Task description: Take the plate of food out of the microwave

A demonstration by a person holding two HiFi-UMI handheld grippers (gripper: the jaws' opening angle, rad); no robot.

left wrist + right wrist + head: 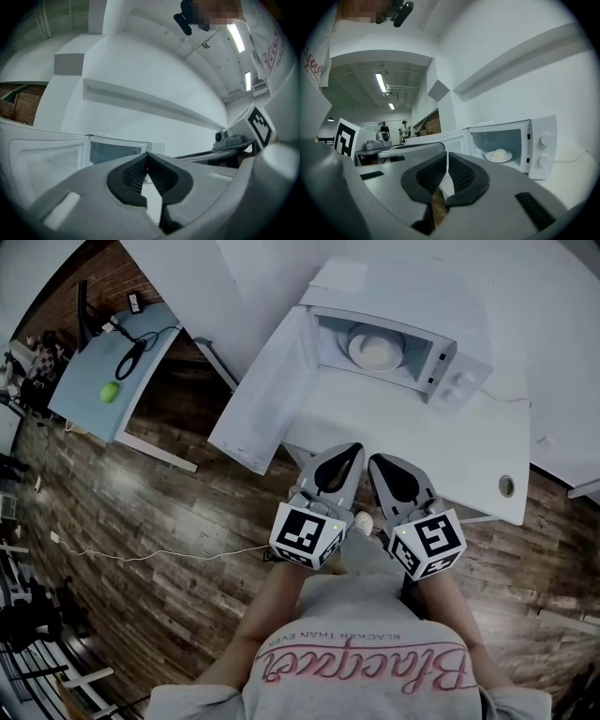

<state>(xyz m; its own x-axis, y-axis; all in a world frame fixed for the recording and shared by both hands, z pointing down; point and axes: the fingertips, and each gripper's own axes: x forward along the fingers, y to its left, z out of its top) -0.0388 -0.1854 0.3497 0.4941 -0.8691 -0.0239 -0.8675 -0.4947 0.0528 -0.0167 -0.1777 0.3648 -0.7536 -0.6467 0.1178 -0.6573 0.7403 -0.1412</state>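
A white microwave (394, 343) stands on the white table (375, 427) with its door (267, 395) swung open to the left. Inside sits a white plate with a pale mound of food (377, 348), also seen in the right gripper view (499, 155). My left gripper (354, 450) and right gripper (375, 461) hover side by side at the table's near edge, short of the microwave, both pointing at it. Both are shut with nothing between the jaws. In the left gripper view, the shut tips (147, 155) face the open door (47, 159). The right gripper's tips (447, 154) sit left of the cavity.
A light blue side table (117, 362) with a green object (110, 391) and cables stands at the far left over the wooden floor. The white table has a round cable hole (506, 486) at its right. Two people (384, 127) stand far off in the room.
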